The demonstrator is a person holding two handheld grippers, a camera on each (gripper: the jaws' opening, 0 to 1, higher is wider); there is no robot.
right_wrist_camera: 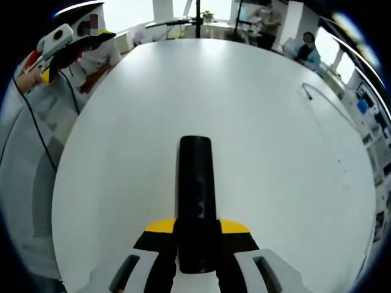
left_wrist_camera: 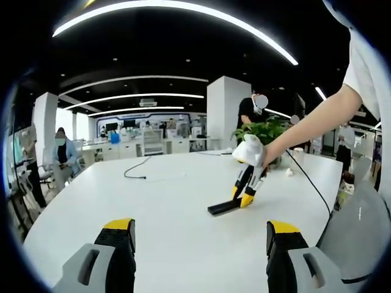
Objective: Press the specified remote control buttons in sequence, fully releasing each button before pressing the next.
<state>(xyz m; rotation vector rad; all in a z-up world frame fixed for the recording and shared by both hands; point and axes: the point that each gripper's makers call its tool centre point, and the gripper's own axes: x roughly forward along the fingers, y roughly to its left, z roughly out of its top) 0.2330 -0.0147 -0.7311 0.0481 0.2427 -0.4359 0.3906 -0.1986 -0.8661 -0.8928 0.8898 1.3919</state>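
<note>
A black remote control [right_wrist_camera: 196, 195] lies flat on the white table [right_wrist_camera: 275, 183], pointing away from the camera. My right gripper [right_wrist_camera: 198, 229] holds its near end: the yellow-tipped jaws stand tight against both long sides. From the left gripper view, the remote [left_wrist_camera: 223, 207] lies mid-table and the right gripper [left_wrist_camera: 243, 198] comes down on its right end, held by a person's hand. My left gripper [left_wrist_camera: 200, 241] hovers low over the table's near edge, jaws wide apart with nothing between them. It also appears far off as the left gripper [right_wrist_camera: 47, 72], beyond the table's edge.
A dark cable [left_wrist_camera: 135, 171] trails across the far side of the table. A potted plant [left_wrist_camera: 263, 129] stands behind the right gripper. A grey chair [left_wrist_camera: 360, 226] sits at the table's right edge. People stand and sit around the office beyond.
</note>
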